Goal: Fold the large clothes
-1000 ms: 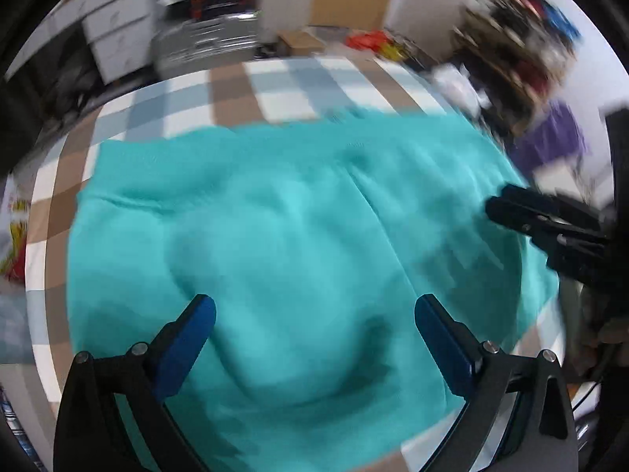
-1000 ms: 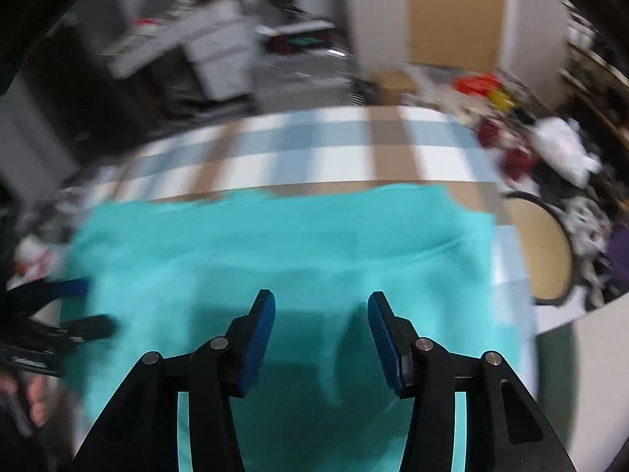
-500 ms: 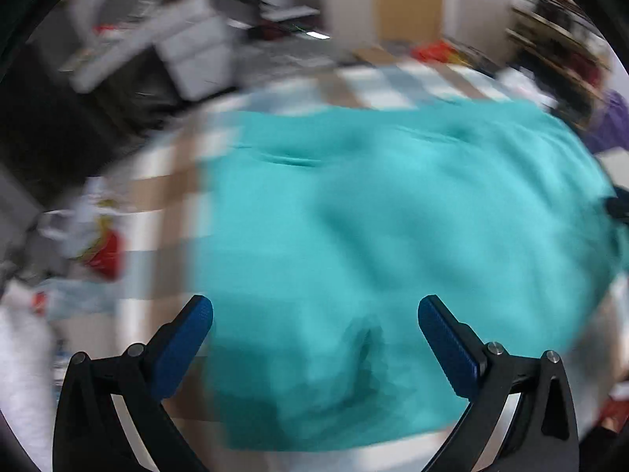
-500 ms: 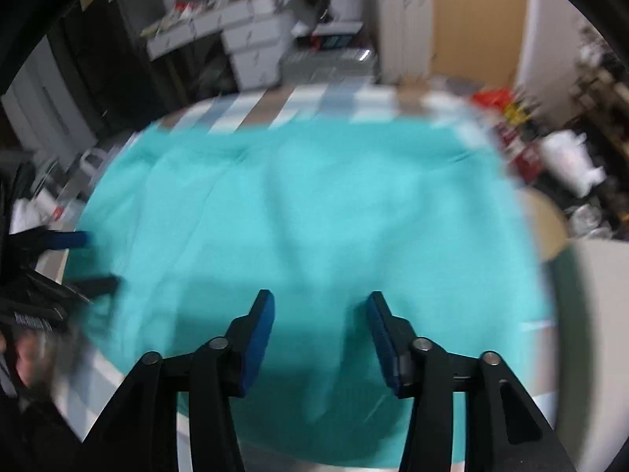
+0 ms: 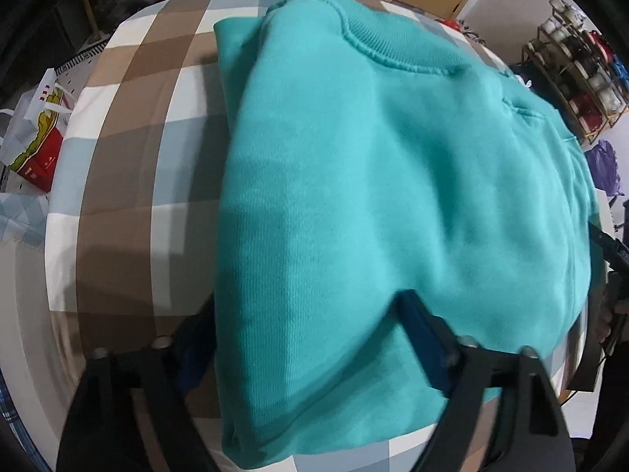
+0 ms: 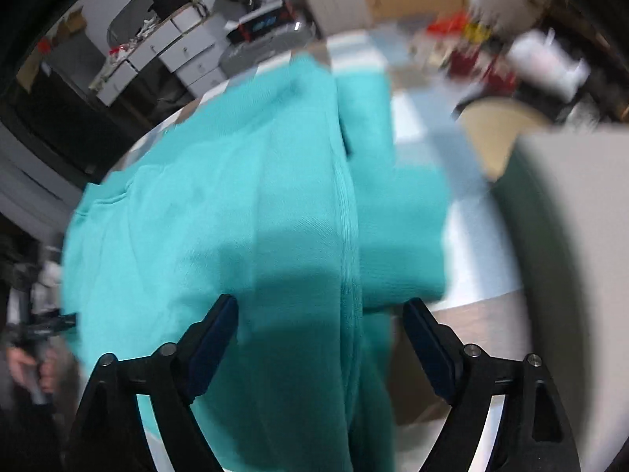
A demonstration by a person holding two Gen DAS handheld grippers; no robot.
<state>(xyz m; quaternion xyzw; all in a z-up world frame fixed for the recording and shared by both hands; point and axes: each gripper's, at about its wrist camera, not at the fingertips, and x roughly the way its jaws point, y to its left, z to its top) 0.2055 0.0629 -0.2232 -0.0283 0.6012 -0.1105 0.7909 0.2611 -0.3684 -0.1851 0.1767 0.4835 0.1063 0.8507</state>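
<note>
Nearest, left gripper (image 5: 310, 350) straddling the near corner of the teal fleece sweatshirt (image 5: 393, 181), fingers (image 5: 422, 334) apart but just closing, cloth between them, not seen pinched. Right gripper (image 6: 320, 348) likewise over the opposite edge, fingers (image 6: 214, 332) wide and just opening, gripping nothing. Sweatshirt lying folded in thick layers on the brown, grey and white checked counter (image 5: 129, 165), ribbed collar (image 5: 377, 51) at the far side. Probably soft, bulky, moderately heavy, non-slip; best taken at doubled corners or the ribbed hem (image 6: 348, 212). Beyond, a red and yellow printed bag (image 5: 39, 133); no readable writing anywhere.
</note>
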